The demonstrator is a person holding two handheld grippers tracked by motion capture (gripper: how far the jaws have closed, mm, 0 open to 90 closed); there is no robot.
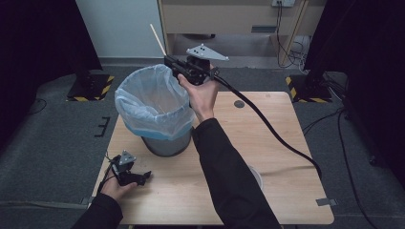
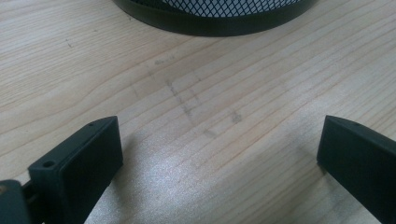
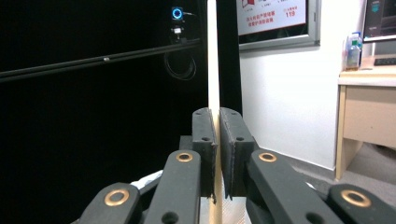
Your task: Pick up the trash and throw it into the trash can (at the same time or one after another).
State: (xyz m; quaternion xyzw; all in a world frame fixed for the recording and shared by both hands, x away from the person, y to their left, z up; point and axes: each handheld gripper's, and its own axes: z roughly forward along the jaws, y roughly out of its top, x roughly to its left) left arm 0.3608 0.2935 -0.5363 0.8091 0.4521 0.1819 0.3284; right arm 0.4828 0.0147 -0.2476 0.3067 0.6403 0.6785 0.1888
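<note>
A thin pale wooden stick (image 1: 157, 39) is clamped in my right gripper (image 1: 171, 62), which a hand holds up above the far rim of a mesh bin (image 1: 162, 143) lined with a clear blue-edged bag (image 1: 152, 102). In the right gripper view the stick (image 3: 213, 56) rises straight up from between the closed jaws of my right gripper (image 3: 217, 135). My left gripper (image 1: 143, 177) rests low on the wooden table (image 1: 277, 143) at the near left, open. In the left gripper view its jaws stand wide apart over bare wood, with the bin's dark base rim (image 2: 210, 21) just ahead.
A thick black cable (image 1: 267, 129) trails from the right gripper across the table to the right. A round grommet (image 1: 239, 104) sits at the table's far edge. A white round object (image 1: 258, 176) peeks from under the right sleeve. Desk and wall stand beyond.
</note>
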